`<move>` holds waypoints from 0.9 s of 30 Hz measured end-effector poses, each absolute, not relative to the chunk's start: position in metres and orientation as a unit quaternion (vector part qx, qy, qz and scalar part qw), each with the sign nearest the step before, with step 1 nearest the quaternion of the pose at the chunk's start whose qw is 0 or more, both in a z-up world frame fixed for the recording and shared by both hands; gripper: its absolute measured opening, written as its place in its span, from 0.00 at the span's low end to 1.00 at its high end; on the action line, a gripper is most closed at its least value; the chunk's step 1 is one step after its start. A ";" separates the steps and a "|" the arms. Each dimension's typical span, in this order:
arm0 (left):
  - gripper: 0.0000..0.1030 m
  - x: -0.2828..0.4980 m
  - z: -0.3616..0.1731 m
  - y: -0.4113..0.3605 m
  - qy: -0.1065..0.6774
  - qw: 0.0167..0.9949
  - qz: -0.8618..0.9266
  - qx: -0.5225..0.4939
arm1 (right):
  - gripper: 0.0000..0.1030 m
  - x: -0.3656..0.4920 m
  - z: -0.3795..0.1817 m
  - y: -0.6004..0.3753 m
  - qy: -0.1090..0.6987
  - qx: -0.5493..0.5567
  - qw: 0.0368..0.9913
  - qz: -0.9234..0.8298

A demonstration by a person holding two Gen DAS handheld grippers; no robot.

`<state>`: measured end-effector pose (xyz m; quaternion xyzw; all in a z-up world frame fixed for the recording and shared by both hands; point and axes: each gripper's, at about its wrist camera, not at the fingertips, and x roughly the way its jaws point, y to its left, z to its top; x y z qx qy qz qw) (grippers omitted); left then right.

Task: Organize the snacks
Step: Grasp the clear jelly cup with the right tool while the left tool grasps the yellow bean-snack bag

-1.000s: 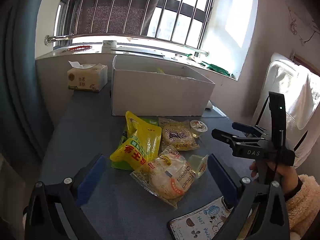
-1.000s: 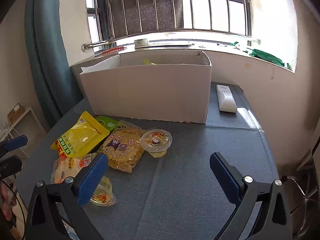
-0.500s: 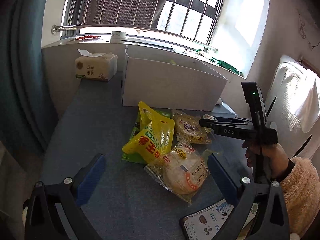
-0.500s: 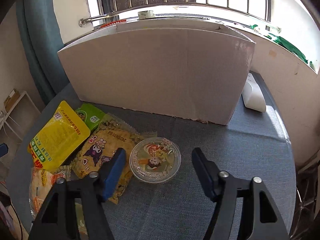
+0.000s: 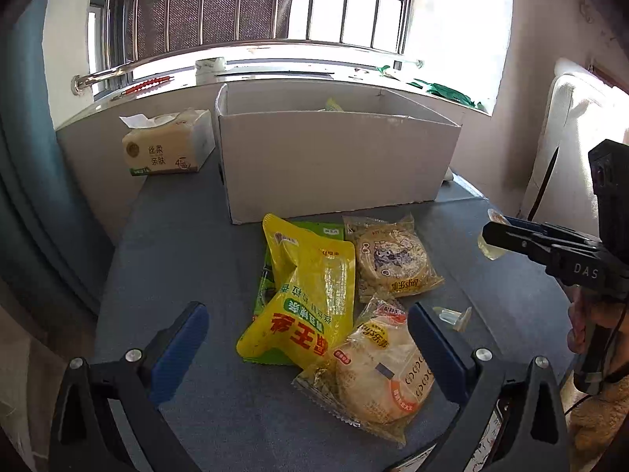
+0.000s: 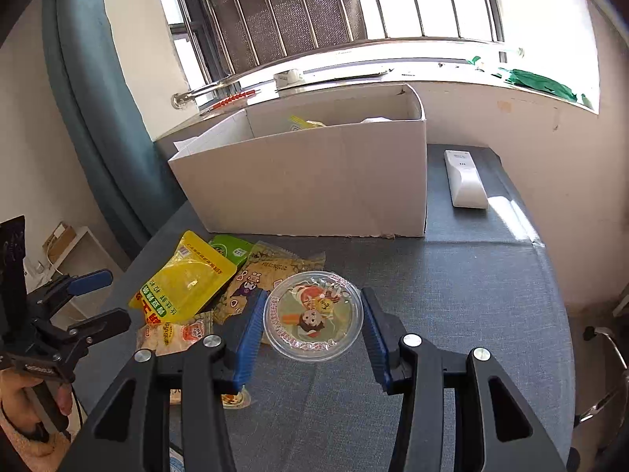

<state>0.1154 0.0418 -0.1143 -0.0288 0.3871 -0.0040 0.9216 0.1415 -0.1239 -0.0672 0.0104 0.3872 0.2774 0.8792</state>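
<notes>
We had the white box [image 6: 314, 185] open-topped at the worktop's [image 6: 471, 295] back for snacks; our right hand-held gripper [image 6: 312, 326] clamped the jelly cup [image 6: 313, 316], while the left hand-held gripper [image 5: 306, 334] gaped empty over the yellow bag [image 5: 310, 295].

The right gripper [image 6: 312, 328] is lifted above the table, its blue fingers [image 6: 248, 338] closed against a round jelly cup [image 6: 313, 320]. The left gripper [image 5: 306, 348] hovers low with fingers spread wide.
</notes>
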 end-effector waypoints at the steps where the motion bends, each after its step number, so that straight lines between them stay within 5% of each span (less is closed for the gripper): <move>1: 1.00 0.124 -0.118 0.038 0.397 0.917 -0.005 -0.016 | 0.50 0.135 -0.066 -0.124 0.387 0.012 0.879 0.279; 11: 0.99 0.187 -0.157 0.030 0.472 0.880 0.027 0.044 | 0.50 0.098 -0.057 -0.133 0.373 0.010 0.883 0.283; 15: 0.70 0.186 -0.159 0.044 0.473 0.881 0.002 0.010 | 0.50 0.100 -0.062 -0.137 0.379 0.018 0.882 0.279; 27: 0.71 0.155 -0.139 0.071 0.454 0.891 -0.011 -0.023 | 0.50 0.098 -0.069 -0.125 0.387 0.013 0.874 0.293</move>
